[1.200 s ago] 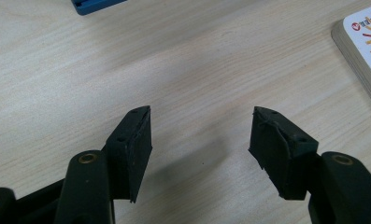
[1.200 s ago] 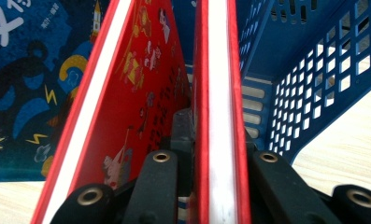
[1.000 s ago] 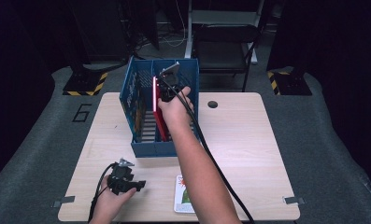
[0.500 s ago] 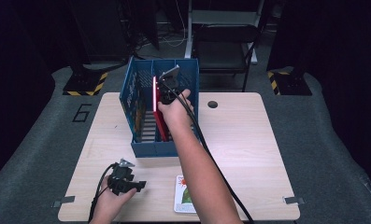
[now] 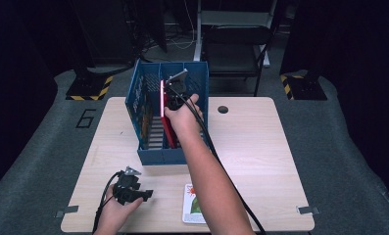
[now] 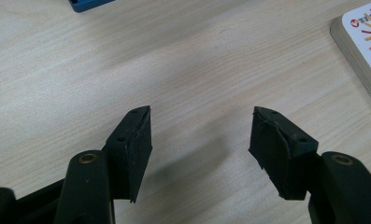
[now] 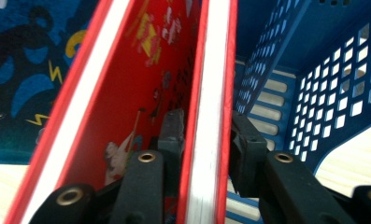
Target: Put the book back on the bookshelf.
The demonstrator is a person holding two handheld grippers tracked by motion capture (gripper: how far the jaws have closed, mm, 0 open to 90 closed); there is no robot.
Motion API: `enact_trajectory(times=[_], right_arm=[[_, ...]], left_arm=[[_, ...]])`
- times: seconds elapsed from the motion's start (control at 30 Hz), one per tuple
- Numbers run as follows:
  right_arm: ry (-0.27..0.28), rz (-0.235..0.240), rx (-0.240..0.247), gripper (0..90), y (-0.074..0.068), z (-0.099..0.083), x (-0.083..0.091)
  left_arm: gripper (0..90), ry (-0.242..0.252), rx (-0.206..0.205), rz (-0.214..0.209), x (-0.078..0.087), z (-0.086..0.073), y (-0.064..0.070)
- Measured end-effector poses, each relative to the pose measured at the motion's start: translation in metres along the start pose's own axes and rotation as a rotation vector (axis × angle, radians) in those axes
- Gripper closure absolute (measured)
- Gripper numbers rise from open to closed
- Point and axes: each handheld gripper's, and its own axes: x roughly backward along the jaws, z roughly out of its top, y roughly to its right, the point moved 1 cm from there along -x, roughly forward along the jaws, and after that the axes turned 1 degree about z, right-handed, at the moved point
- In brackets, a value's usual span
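The right claw (image 5: 175, 95) was clamped on the edge of a red book (image 7: 206, 116), one jaw pressed against each cover, with the white page block showing between them in the right gripper view. In the high view that book (image 5: 163, 115) stood upright inside the blue crate (image 5: 148, 156), in its middle compartment, with the person's right hand (image 5: 182, 115) reaching over the crate's front wall. A second red book (image 7: 122, 84) leaned just beside the gripped one, and a dark blue cover with yellow marks (image 7: 29, 70) lay behind it. The left claw (image 6: 199, 135) rested low over the bare worktop (image 6: 183, 56) near its front edge, its jaws spread wide with nothing between them. A white-covered book (image 5: 192, 203) lay flat on the worktop between the two forearms, close to the front edge
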Motion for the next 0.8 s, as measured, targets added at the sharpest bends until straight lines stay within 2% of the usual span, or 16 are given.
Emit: enact_trajectory(times=[0.13,0.17,0.27,0.33,0.37,0.73,0.8], right_arm=[[0.004,0.023,-0.001,64.1,0.0,0.002,0.009],[0.006,0.029,-0.001,62.7,0.0,0.002,0.013],[0.024,0.045,0.017,59.5,0.0,0.004,0.022],[0.027,0.058,0.015,59.1,0.0,0.005,0.029],[0.029,0.055,0.026,58.8,0.0,0.005,0.033],[0.064,0.109,0.052,56.1,0.001,0.004,0.061],[0.068,0.128,0.047,55.9,0.002,0.004,0.066]], left_arm=[[39.0,0.001,0.005,-0.002,0.0,0.0,0.001],[39.1,-0.002,-0.011,0.003,0.0,0.0,0.0],[39.0,-0.011,-0.014,-0.001,-0.001,0.0,0.0],[39.0,-0.007,-0.032,0.007,-0.001,0.0,0.0],[39.1,-0.007,-0.012,0.002,-0.001,0.0,0.002],[39.1,-0.01,-0.035,0.016,-0.002,0.0,0.001],[39.1,-0.012,-0.007,0.002,-0.003,0.0,0.002]])
